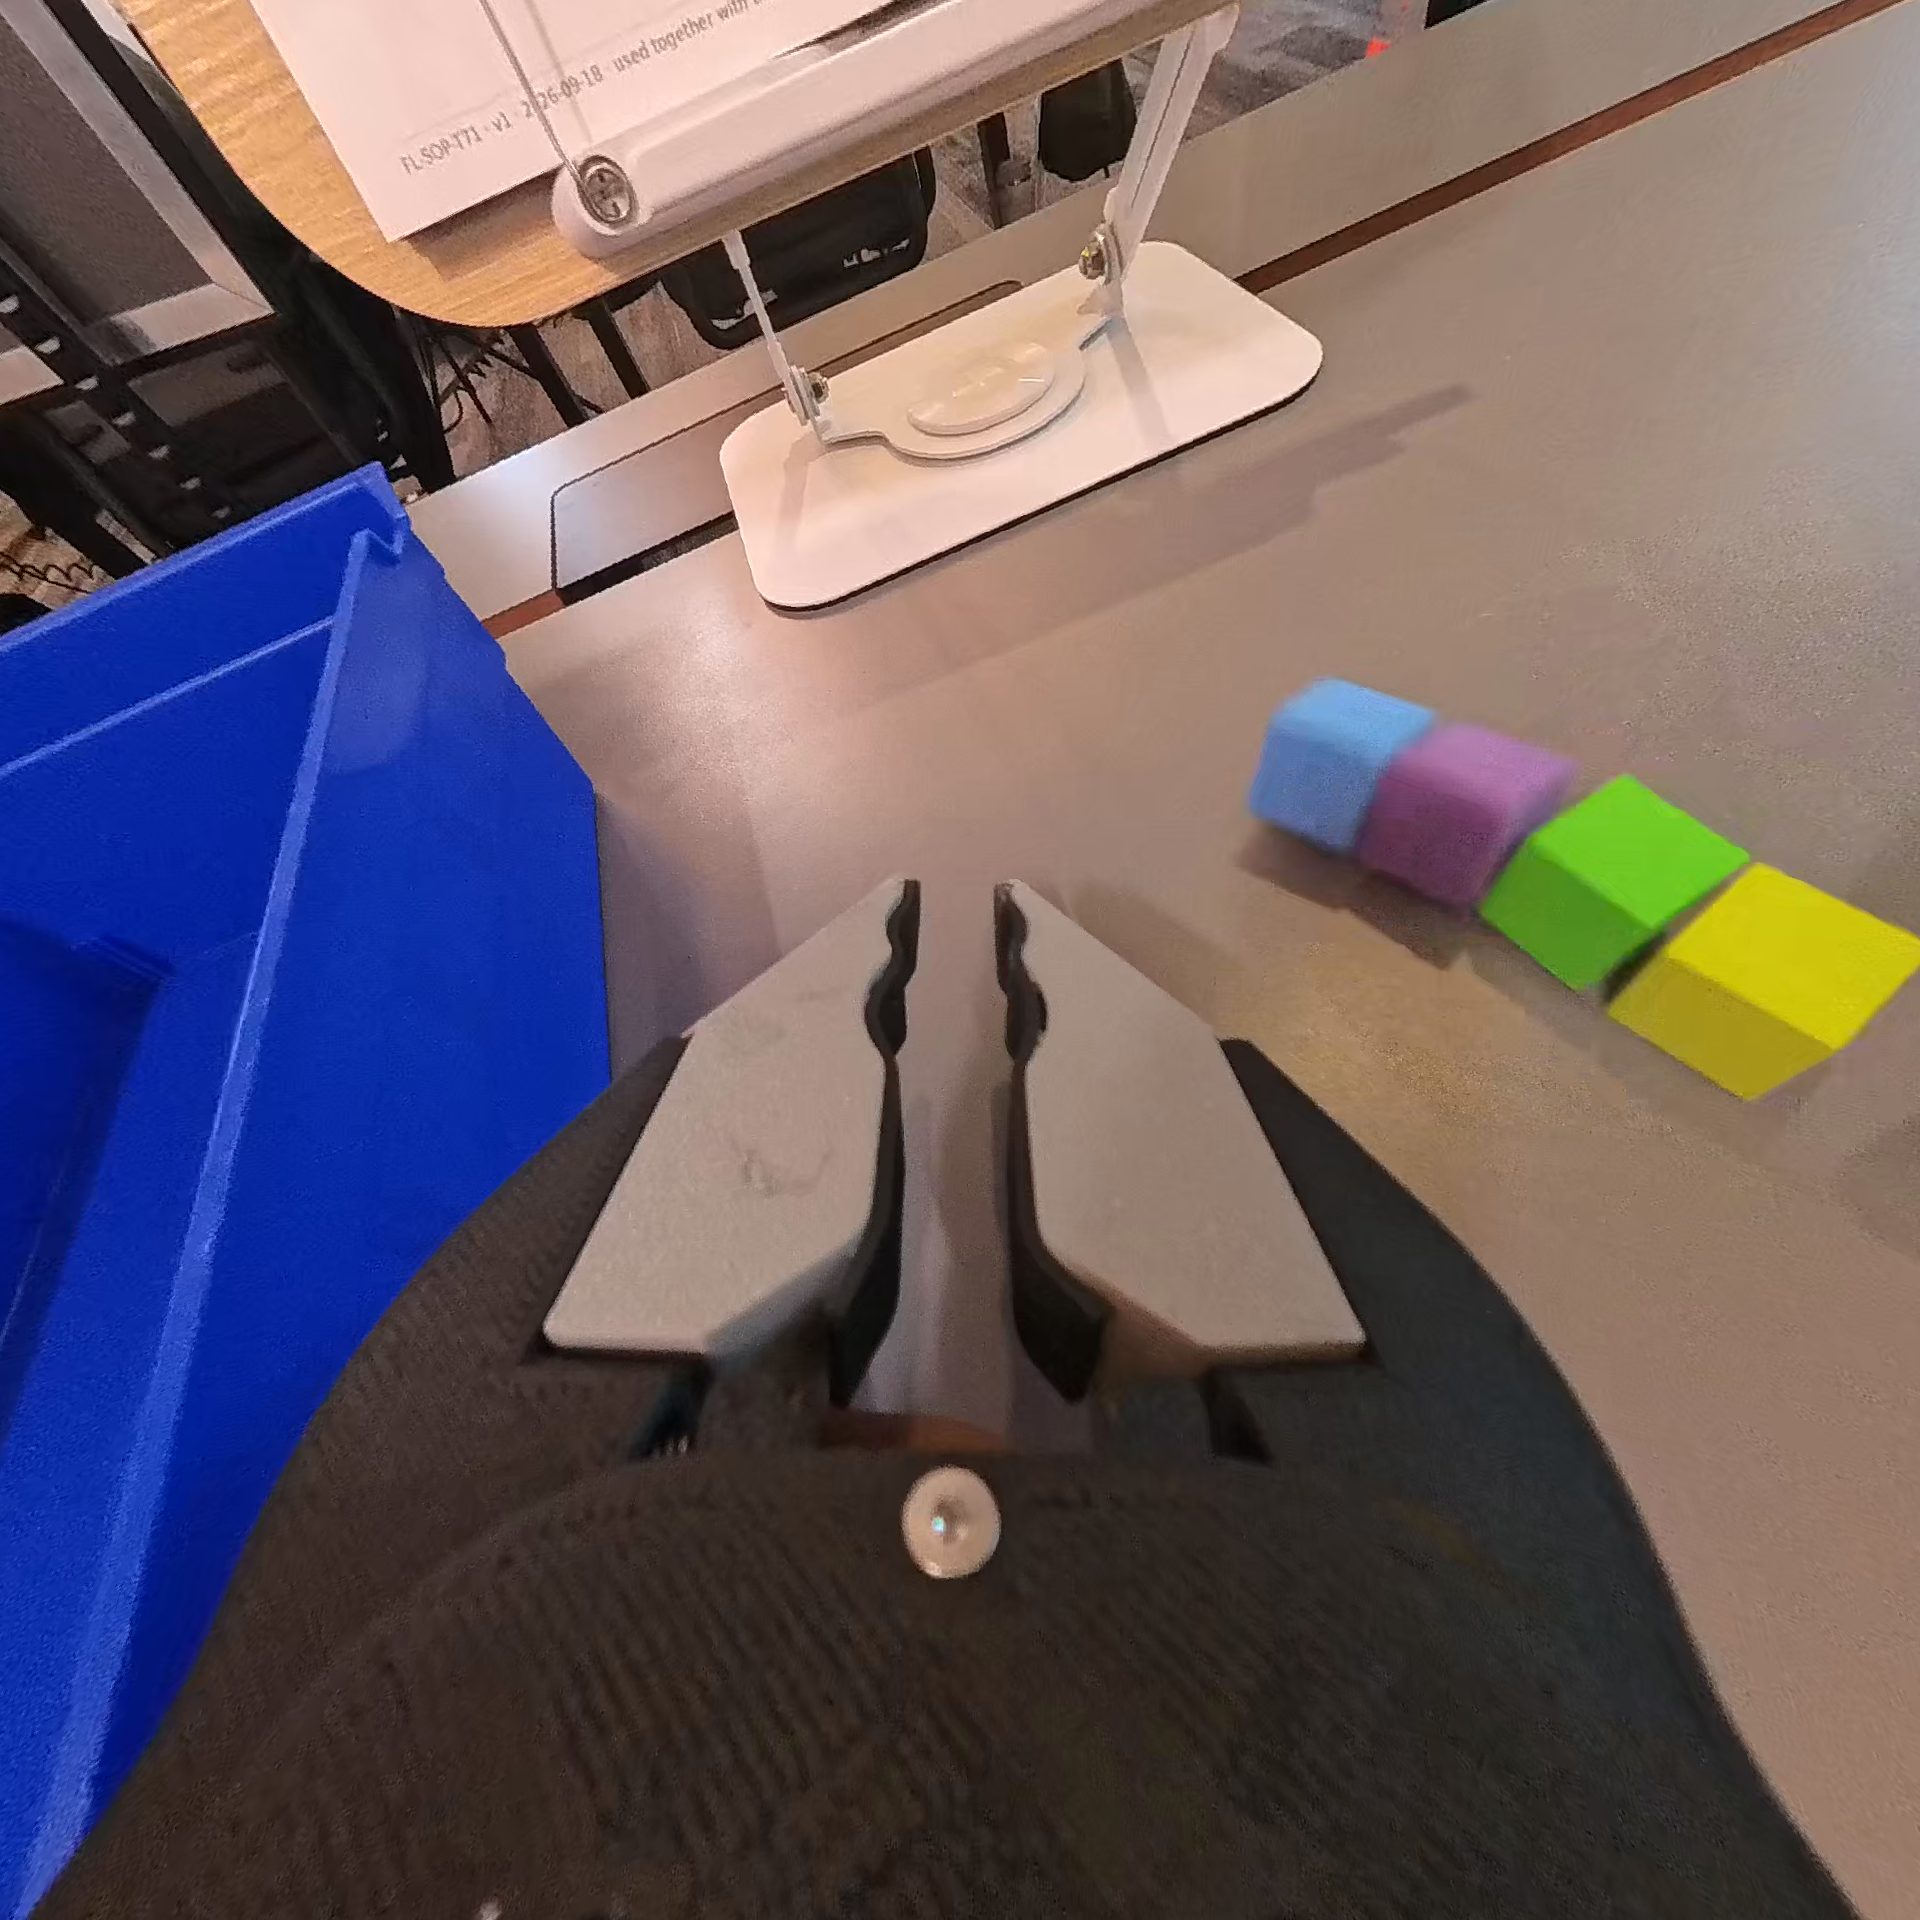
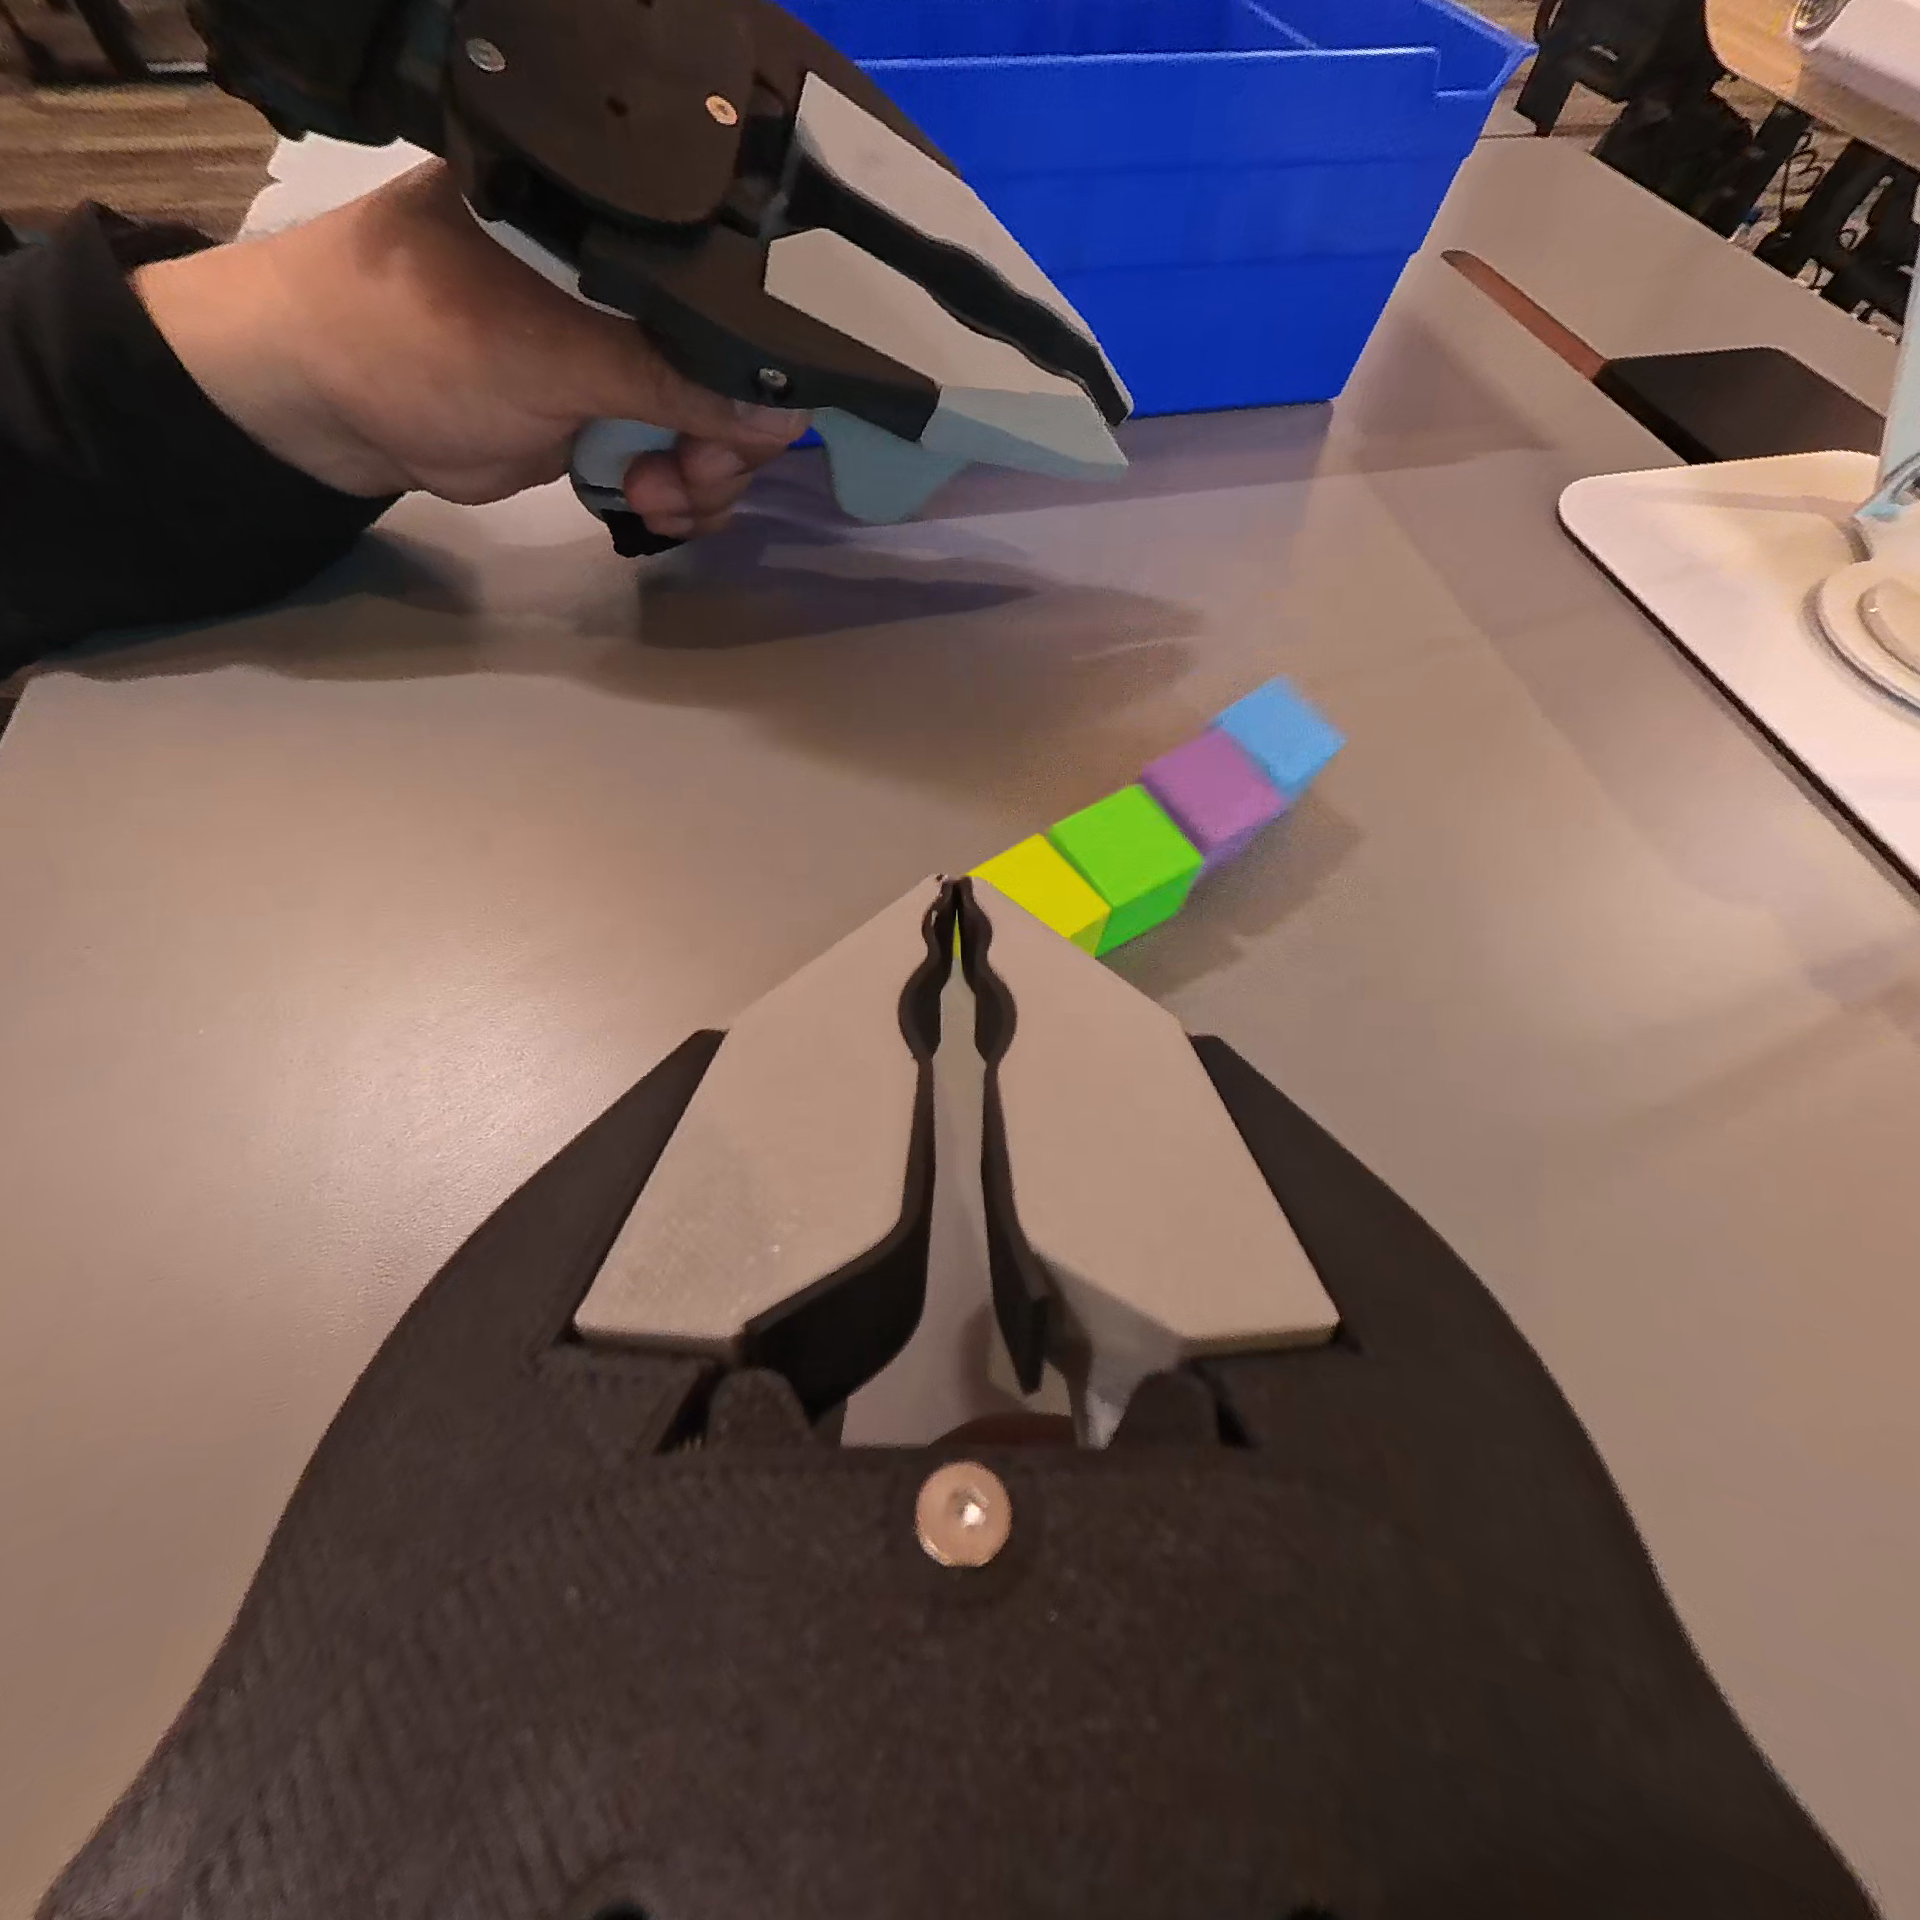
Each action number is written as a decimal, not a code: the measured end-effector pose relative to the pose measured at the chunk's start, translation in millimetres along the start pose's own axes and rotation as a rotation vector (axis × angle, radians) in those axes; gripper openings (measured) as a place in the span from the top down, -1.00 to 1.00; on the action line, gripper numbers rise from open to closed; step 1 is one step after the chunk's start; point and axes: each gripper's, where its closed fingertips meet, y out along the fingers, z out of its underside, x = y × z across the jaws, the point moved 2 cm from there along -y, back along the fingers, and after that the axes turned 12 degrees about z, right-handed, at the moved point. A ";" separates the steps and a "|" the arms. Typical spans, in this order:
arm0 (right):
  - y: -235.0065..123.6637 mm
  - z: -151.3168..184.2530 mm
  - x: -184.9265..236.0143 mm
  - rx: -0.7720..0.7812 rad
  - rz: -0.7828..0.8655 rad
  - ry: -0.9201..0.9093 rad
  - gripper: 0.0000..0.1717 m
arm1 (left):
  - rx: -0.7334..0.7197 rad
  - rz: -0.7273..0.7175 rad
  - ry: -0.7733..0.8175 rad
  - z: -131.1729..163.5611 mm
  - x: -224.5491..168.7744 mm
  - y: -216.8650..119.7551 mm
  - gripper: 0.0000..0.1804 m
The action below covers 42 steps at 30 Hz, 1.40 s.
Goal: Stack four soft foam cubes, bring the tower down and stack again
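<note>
Four foam cubes are lying toppled in a touching row, centre-right of the right wrist view. We are observing the left gripper narrowly parted, bare; the right gripper pinched closed, bare.

Open table at 9 o'clock; cube row blocks 1 o'clock, blue bin 12, stand base 2.

Left gripper, jaws slightly apart and bare, hovers between blue bin and four toppled cubes.
</note>
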 end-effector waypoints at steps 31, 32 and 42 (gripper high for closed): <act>-40.0 -16.9 -57.2 -0.142 0.231 0.236 1.00 | 0.007 0.071 0.030 0.7 -12.6 2.0 0.56; -41.4 -15.6 -60.6 -0.142 0.241 0.253 0.99 | 0.008 0.072 0.032 0.7 -13.1 2.1 0.56; -51.0 -3.9 -85.0 -0.123 0.331 0.360 0.97 | 0.012 0.082 0.046 1.4 -16.6 3.3 0.55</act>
